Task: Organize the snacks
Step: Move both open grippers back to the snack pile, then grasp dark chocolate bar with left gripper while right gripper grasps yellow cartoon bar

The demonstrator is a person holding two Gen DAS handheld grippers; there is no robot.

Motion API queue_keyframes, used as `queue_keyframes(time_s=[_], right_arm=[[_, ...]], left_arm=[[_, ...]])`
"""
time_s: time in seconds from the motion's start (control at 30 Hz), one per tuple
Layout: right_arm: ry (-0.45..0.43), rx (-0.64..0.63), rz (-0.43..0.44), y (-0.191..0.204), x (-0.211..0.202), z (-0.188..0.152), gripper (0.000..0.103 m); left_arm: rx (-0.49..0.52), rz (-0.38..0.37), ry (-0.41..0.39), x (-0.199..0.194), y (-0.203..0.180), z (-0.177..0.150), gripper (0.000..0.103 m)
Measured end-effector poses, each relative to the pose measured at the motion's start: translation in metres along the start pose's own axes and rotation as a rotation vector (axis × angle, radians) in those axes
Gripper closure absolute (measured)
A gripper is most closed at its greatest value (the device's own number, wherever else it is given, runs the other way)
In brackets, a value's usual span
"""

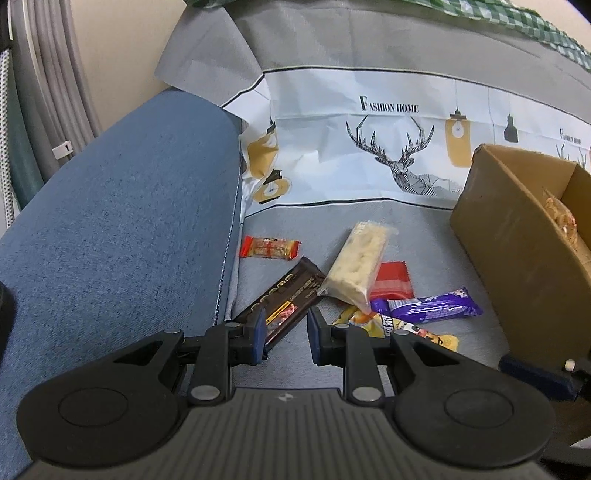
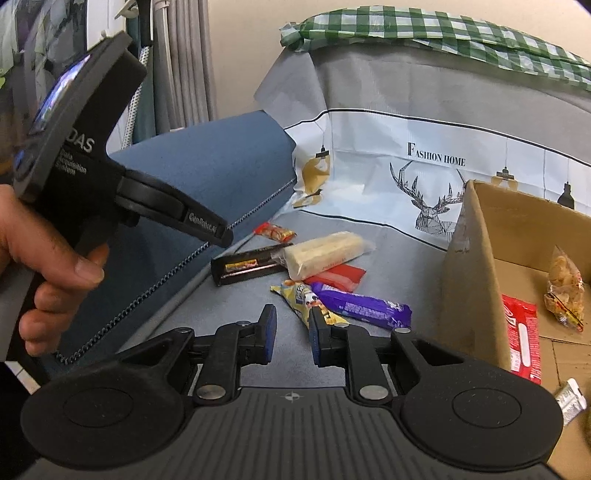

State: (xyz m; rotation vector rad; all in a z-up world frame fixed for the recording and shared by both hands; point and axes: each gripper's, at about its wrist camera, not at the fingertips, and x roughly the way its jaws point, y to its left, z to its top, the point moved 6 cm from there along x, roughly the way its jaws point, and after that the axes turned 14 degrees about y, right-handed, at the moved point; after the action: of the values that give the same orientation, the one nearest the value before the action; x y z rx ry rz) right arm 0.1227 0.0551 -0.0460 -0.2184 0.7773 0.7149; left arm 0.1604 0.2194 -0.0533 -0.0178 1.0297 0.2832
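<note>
Snack pile, loose on grey cloth (image 1: 424, 229) spread over a sofa seat, beside the blue sofa arm (image 1: 122, 206):
- Dark brown bar (image 1: 284, 299), lying diagonally, nearest the sofa arm; lower end reaching between the left gripper's pads as seen from the left wrist view.
- Clear-wrapped pale bar (image 1: 360, 266), resting across the brown bar's upper end and over a red packet (image 1: 393, 280).
- Small red-and-orange candy (image 1: 269, 248), apart from the rest, close to the sofa arm's seam.
- Purple bar (image 1: 432, 304), lying on top of a yellow packet (image 1: 373, 325).

Cardboard box (image 2: 476, 266), open-topped, to the right of the pile. Inside: red wrapper (image 2: 522, 336) against the near wall, clear bag of pale snacks (image 2: 567, 291) farther back. Silver foil packet (image 2: 570, 400) at the frame's lower right, placement unclear.

Left gripper (image 1: 286, 332): pads parted by a small gap, hovering low over the brown bar's end; not pressing on it, nothing gripped. Held by a hand (image 2: 40, 273) visible in the right wrist view.

Right gripper (image 2: 293, 334): pads slightly apart, empty, poised near the yellow packet's end and the purple bar.

Background: deer-print "Fashion Home" panel (image 1: 391, 147) on the cloth; green checked fabric (image 2: 424, 33) on the sofa back.
</note>
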Motion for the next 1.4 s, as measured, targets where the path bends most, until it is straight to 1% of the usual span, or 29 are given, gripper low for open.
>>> queue_keyframes(time_s=[0.07,0.2,0.33,0.43,0.5,0.63,0.67,0.7,0.73,0.8,0.83,0.9,0.97,1.07,1.13,1.17,1.23,1.3,1.33,1.4], right_arm=[[0.0,-0.012,-0.017,0.001,0.006,0.0,0.066],[0.003,-0.017,-0.029,0.0,0.021,0.003,0.062],[0.007,-0.007,-0.037,-0.002,0.037,0.006,0.06],[0.015,0.007,-0.035,-0.004,0.049,0.01,0.057],[0.012,0.001,-0.046,-0.004,0.056,0.014,0.052],[0.028,0.009,-0.06,-0.007,0.071,0.018,0.047],[0.04,0.012,-0.061,-0.007,0.074,0.018,0.044],[0.051,0.016,-0.06,-0.008,0.078,0.017,0.043],[0.06,0.019,-0.059,-0.008,0.081,0.018,0.043],[0.069,0.018,-0.065,-0.009,0.085,0.018,0.043],[0.075,0.016,-0.071,-0.009,0.087,0.018,0.043],[0.091,0.02,-0.074,-0.011,0.09,0.018,0.043],[0.107,0.028,-0.072,-0.013,0.092,0.017,0.043],[0.132,0.029,-0.077,-0.015,0.097,0.015,0.044],[0.153,0.037,-0.077,-0.017,0.101,0.012,0.047],[0.159,0.04,-0.078,-0.018,0.102,0.011,0.048],[0.168,0.045,-0.078,-0.019,0.103,0.009,0.052],[0.179,0.046,-0.074,-0.019,0.106,0.008,0.061],[0.182,0.045,-0.07,-0.018,0.106,0.006,0.063],[0.185,0.04,-0.06,-0.015,0.107,0.005,0.071]], left_arm=[[0.003,0.002,0.007,0.003,0.001,0.0,0.076],[0.0,0.001,0.014,0.006,0.002,0.0,0.076],[-0.007,0.006,0.027,0.012,0.006,0.001,0.076],[-0.007,0.022,0.046,0.021,0.006,0.002,0.076],[0.002,0.031,0.048,0.025,0.004,0.003,0.071],[0.039,0.065,0.047,0.038,-0.002,0.011,0.062],[0.053,0.069,0.048,0.042,-0.004,0.013,0.058],[0.063,0.073,0.049,0.046,-0.007,0.014,0.052],[0.073,0.079,0.048,0.05,-0.009,0.016,0.049],[0.086,0.089,0.041,0.057,-0.014,0.021,0.039],[0.092,0.093,0.038,0.06,-0.016,0.024,0.036],[0.106,0.101,0.032,0.069,-0.021,0.029,0.027],[0.13,0.119,0.037,0.079,-0.025,0.033,0.024],[0.17,0.146,0.057,0.096,-0.028,0.037,0.022],[0.179,0.146,0.072,0.105,-0.026,0.038,0.022],[0.181,0.137,0.084,0.109,-0.025,0.038,0.022],[0.165,0.108,0.084,0.112,-0.023,0.038,0.021],[0.132,0.071,0.098,0.113,-0.021,0.038,0.021],[0.113,0.048,0.109,0.114,-0.02,0.037,0.021],[0.087,0.019,0.127,0.113,-0.018,0.035,0.021]])
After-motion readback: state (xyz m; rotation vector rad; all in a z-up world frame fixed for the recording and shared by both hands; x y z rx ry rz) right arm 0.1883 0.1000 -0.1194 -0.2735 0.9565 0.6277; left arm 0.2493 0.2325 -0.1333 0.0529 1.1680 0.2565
